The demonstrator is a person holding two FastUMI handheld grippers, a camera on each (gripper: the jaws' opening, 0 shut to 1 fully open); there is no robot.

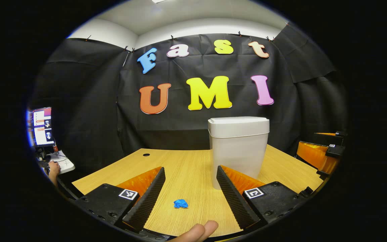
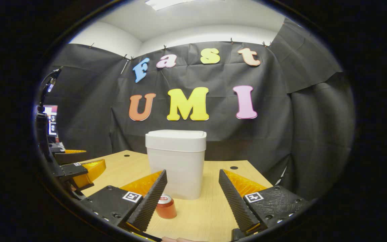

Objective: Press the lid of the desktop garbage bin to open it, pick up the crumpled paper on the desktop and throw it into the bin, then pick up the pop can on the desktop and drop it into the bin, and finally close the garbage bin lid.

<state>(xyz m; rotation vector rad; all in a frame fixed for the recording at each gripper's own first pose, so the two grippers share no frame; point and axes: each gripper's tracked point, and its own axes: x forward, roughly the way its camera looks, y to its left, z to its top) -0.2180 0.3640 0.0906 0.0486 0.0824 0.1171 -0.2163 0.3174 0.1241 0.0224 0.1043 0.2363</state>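
Blue crumpled paper (image 1: pixel 180 203) lies on the wooden desk (image 1: pixel 186 168), in front of the bin (image 1: pixel 238 148) and to its left as the left gripper view has it. Being a small soft wad, it should weigh almost nothing and squash under the pads; a pinch straight across its middle ought to hold, though it may skid on the smooth desktop if nudged from one side. The bin is pale plastic, upright, with its lid (image 1: pixel 239 120) down flat, so the press to open it looks not yet done. It is probably light enough to slide if pushed sideways; a push down on the lid top seems safer.

In the right gripper view, the pop can (image 2: pixel 166 206) stands upright just in front of the bin's base, a little to its left. It is a red can, thin-walled and slick, likely to dent under a hard squeeze; the round side wall about mid-height is the place to grip.

Both grippers are held level above the near desk edge, pointing at the bin. The left gripper (image 1: pixel 188 193) has its fingers well apart with the paper between and below them, untouched. The right gripper (image 2: pixel 193 198) is likewise spread wide, holding nothing, the can just beside its left finger.
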